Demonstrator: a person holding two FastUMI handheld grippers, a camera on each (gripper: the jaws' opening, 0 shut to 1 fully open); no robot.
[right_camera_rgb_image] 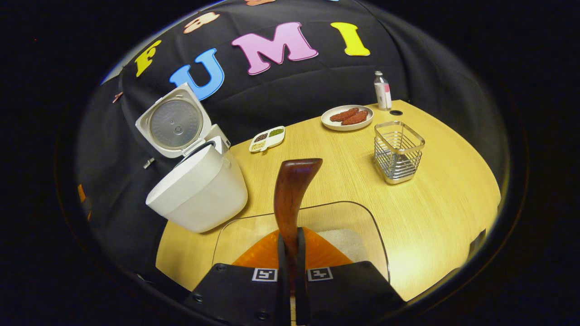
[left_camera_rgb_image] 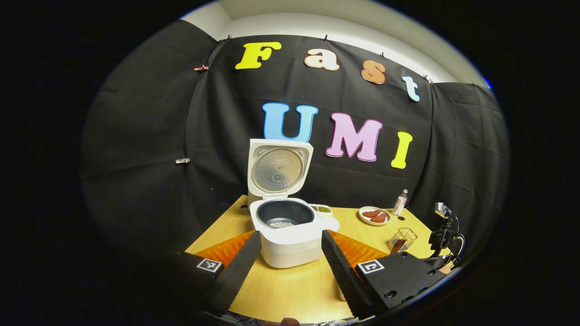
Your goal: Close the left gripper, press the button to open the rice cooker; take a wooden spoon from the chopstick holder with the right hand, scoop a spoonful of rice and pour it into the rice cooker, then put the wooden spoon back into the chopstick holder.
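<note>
Already past the button step, judging by the left gripper view: rice cooker stands with lid upright, and a little rice lies in the inner pot. Left gripper hangs before it, fingers spread wide, gripping nothing.

Right gripper view: right gripper is clamped on the wooden spoon, handle between both fingers, bowl forward above a clear container. Wire chopstick holder stands apart on the table. Whether the spoon is loaded, I cannot tell. Returning it remains.
</note>
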